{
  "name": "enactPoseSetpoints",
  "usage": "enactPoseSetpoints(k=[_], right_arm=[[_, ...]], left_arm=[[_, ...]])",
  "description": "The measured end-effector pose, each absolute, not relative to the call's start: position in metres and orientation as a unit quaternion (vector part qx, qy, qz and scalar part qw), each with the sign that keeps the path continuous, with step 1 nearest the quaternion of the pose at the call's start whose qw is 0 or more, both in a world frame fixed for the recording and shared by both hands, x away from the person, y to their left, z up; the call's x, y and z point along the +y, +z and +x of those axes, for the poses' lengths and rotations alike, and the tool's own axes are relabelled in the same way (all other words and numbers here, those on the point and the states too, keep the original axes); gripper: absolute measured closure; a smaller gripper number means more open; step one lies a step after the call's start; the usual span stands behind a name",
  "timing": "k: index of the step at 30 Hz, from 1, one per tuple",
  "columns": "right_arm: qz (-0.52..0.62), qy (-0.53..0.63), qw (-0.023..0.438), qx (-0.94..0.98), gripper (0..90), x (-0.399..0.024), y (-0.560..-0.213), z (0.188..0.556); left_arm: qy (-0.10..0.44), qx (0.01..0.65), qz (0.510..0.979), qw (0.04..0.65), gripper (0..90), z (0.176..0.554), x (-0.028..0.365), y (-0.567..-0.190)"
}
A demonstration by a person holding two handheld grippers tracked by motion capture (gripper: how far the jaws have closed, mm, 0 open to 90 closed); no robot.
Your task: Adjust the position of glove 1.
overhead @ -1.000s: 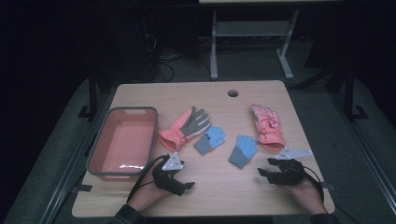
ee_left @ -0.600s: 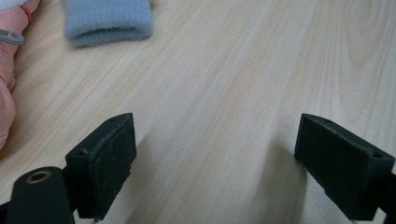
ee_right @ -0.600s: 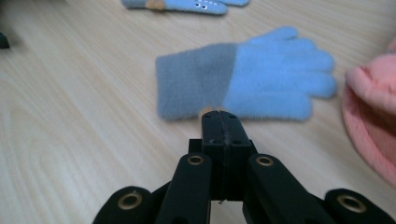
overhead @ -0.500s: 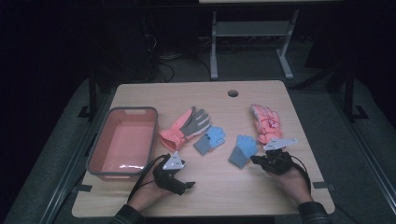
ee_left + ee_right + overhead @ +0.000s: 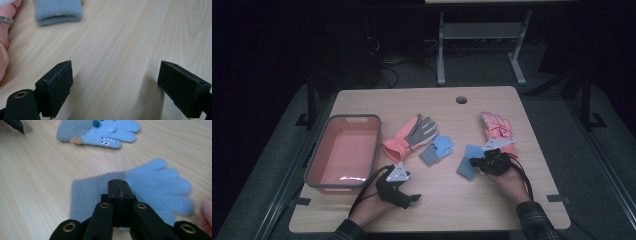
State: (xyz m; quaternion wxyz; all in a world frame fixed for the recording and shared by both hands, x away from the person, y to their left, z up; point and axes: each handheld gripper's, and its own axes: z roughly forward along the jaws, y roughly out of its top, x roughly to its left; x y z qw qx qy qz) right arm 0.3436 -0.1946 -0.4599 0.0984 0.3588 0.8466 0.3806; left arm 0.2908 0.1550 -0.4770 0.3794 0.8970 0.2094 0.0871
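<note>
**Gloves Around the Bin**

The bin sits at the table's left side. Right of the bin lies a large glove, then two small gloves, then another large glove farthest from the bin.

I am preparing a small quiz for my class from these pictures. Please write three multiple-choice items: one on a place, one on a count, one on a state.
1. Where does the pink bin stand on the table?
A. at its left side
B. at its right side
C. at the far middle

2. How many small blue gloves lie on the table?
A. one
B. two
C. four

3. How do the fingers of the right gripper stand?
A. wide apart
B. closed together
C. clamped on the bin's rim

Key: 1 A, the bin sits left of all the gloves. 2 B, one blue glove lies mid-table and a second blue glove lies under the right gripper. 3 B, the right gripper view shows the fingers meeting above that glove.
</note>
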Motion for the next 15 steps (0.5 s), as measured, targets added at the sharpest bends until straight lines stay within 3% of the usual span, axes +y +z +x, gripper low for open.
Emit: enactPoseSetpoints(k=[15], right_arm=[[0.341, 0.367, 0.076, 0.862, 90.0, -0.183, -0.468, 0.34]], left_arm=[[0.087, 0.211, 0.897, 0.38, 12.3, 0.291, 0.155, -0.477]])
